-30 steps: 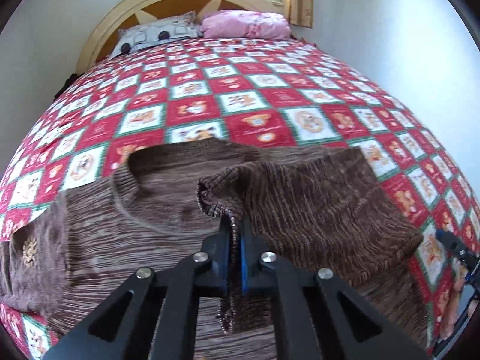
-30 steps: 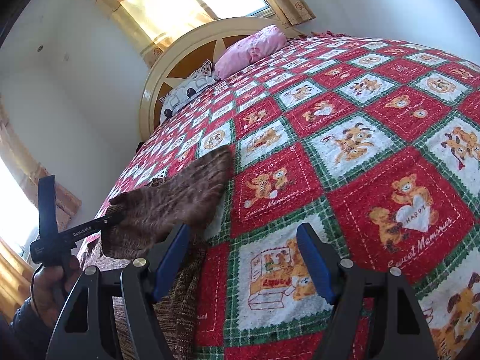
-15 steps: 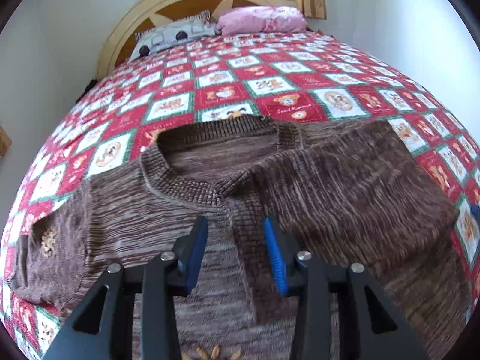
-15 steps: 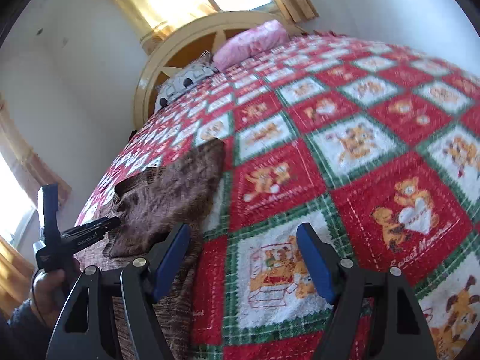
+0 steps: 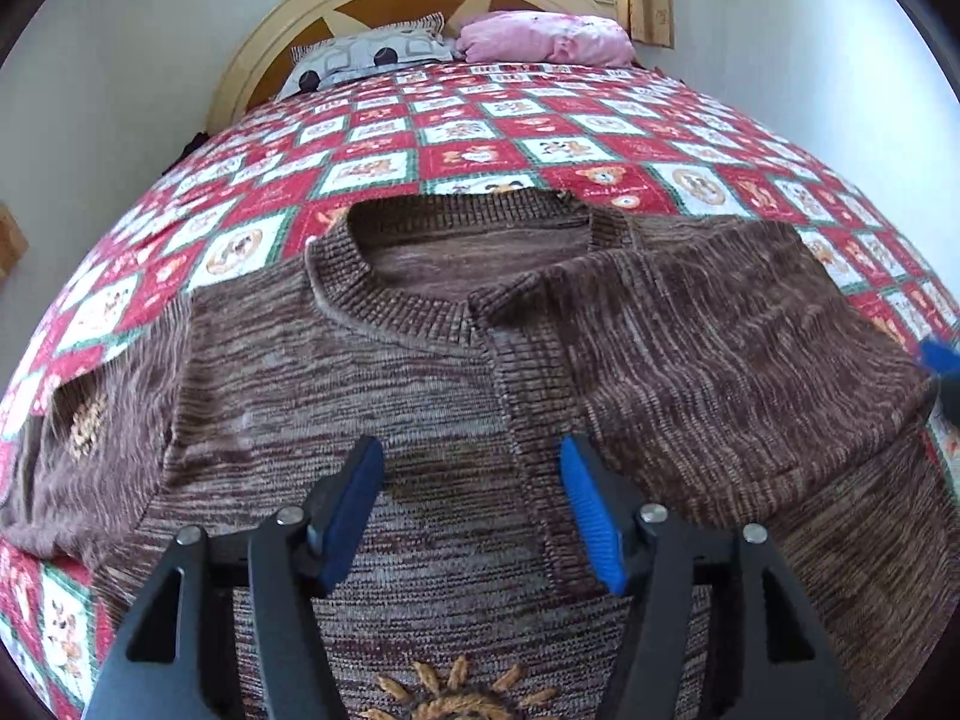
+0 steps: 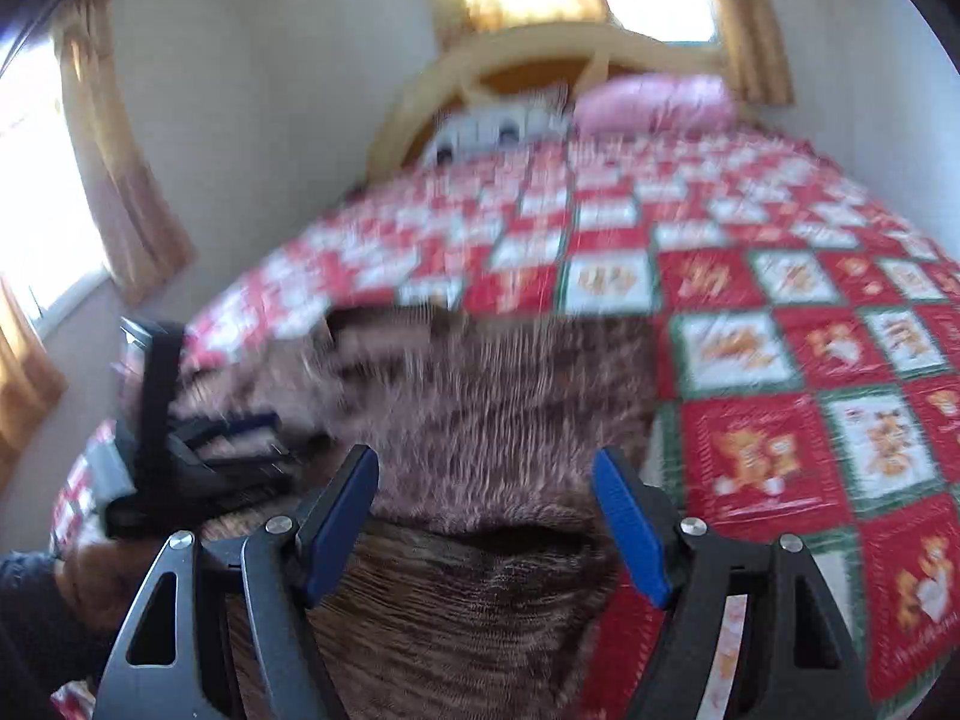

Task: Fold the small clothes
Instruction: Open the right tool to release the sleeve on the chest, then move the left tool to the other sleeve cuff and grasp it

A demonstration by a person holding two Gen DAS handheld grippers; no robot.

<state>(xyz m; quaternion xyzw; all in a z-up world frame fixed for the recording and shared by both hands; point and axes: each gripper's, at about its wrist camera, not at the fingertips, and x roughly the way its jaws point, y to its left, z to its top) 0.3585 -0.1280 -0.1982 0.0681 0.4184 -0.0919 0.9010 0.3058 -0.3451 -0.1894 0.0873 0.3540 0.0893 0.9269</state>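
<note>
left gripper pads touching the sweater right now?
Apart. In the left wrist view the left gripper has just been opening; its blue pads stand wide either side of the folded sleeve edge of the sweater, which lies flat, unpinched.

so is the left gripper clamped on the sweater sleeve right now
No, the left gripper has its jaws apart, just opened, and the folded sleeve of the brown sweater lies flat under them.

Each claw (image 5: 471,504) had black angular arms, silver screw heads and ribbed blue pads (image 5: 591,516); the right claw (image 6: 486,516) matched it. A dark sleeve (image 6: 24,606) showed.
</note>
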